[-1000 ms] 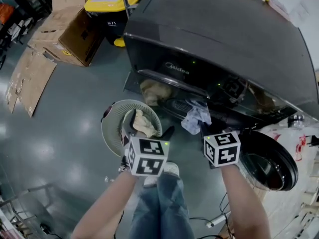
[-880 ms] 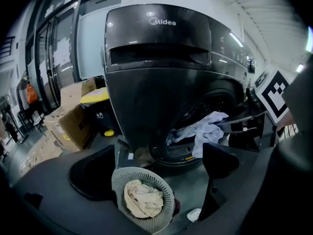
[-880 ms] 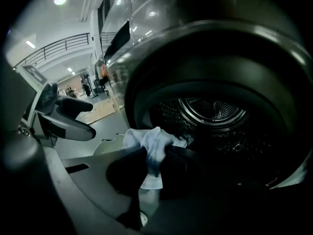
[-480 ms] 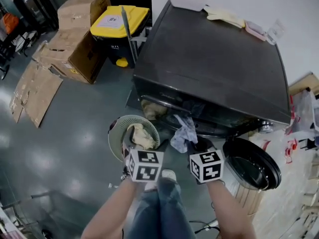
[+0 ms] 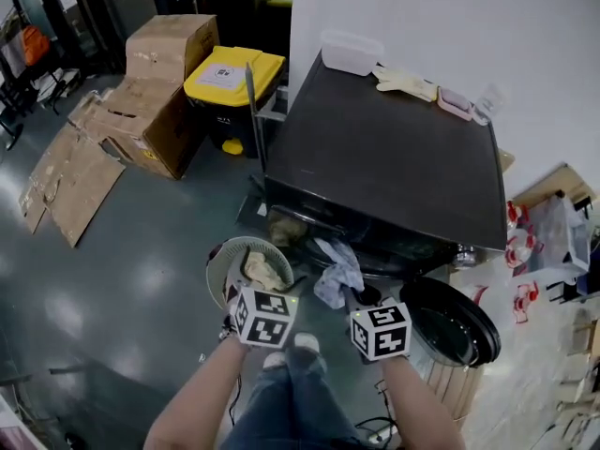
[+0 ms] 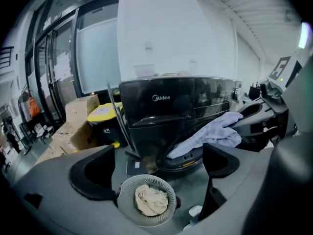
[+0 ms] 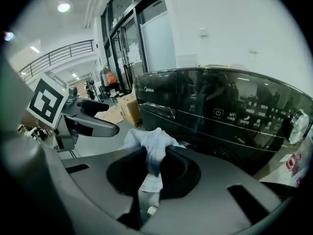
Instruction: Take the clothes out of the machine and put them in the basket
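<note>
**Garment held outside the machine; basket on the floor beneath the free claw**

Head view: the washing machine point(image 5: 384, 167) stands at 12 o'clock, its round door point(image 5: 459, 322) swung open at 4 o'clock. The right claw point(image 5: 349, 293) grips a pale blue garment point(image 5: 336, 272), which hangs in front of the machine's front face. The left claw point(image 5: 246, 281) is at 7 o'clock of the garment, above the basket point(image 5: 217, 261). The basket stands on the floor and holds a beige cloth point(image 5: 261, 270). Only this view shows the machine's top, which carries a white tray point(image 5: 350, 52), and the cardboard boxes point(image 5: 159, 73) and yellow-lidded bin point(image 5: 234, 73) at 10 o'clock.

Left gripper view: the left claw point(image 6: 156, 168) has its jaws wide apart with nothing gripped. The basket point(image 6: 128, 190) and beige cloth point(image 6: 151, 199) appear between them, well below. The garment point(image 6: 210, 133) trails from 2 o'clock toward the drum mouth point(image 6: 181, 158); whether it touches the drum cannot be judged.

Right gripper view: the right claw point(image 7: 154, 173) is closed on the garment point(image 7: 149, 143), a pinched fold rising between the jaws. Only here is the control panel point(image 7: 244, 114) visible, at 2 o'clock.
</note>
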Action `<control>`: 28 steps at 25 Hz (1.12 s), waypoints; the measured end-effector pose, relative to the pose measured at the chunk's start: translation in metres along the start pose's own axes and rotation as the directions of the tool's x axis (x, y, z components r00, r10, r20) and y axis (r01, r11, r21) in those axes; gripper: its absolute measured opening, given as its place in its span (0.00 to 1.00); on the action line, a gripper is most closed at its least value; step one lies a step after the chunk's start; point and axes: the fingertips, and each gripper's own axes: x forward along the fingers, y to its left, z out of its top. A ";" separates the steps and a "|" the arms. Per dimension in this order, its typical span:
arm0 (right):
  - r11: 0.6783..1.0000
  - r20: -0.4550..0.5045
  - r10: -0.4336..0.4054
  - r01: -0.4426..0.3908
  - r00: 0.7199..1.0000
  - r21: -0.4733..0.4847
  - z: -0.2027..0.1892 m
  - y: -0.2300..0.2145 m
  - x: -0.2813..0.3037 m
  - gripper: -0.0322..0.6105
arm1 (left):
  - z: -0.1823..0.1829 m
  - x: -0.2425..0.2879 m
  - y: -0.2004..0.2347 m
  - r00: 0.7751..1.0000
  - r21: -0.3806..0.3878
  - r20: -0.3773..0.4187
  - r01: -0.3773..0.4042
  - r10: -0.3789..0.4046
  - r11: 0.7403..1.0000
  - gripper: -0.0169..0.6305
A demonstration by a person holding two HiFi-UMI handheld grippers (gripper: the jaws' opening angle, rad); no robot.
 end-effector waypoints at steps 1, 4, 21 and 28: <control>1.000 0.007 -0.004 0.004 1.000 0.003 0.003 0.001 -0.005 0.10 | 0.005 -0.004 -0.003 1.000 0.019 0.008 0.010 -0.011 1.000 0.89; 1.000 0.033 -0.008 0.007 0.999 0.027 0.015 0.004 -0.023 0.10 | 0.019 -0.015 -0.012 0.998 0.064 0.030 0.049 -0.051 0.997 0.89; 1.000 0.221 -0.005 -0.001 0.975 0.030 0.103 0.018 -0.115 0.10 | 0.032 -0.029 -0.069 0.957 0.251 0.044 0.268 -0.287 0.930 0.89; 0.999 0.337 0.043 -0.052 0.941 0.016 0.137 0.028 -0.141 0.10 | 0.055 -0.049 -0.105 0.894 0.309 0.105 0.387 -0.436 0.869 0.89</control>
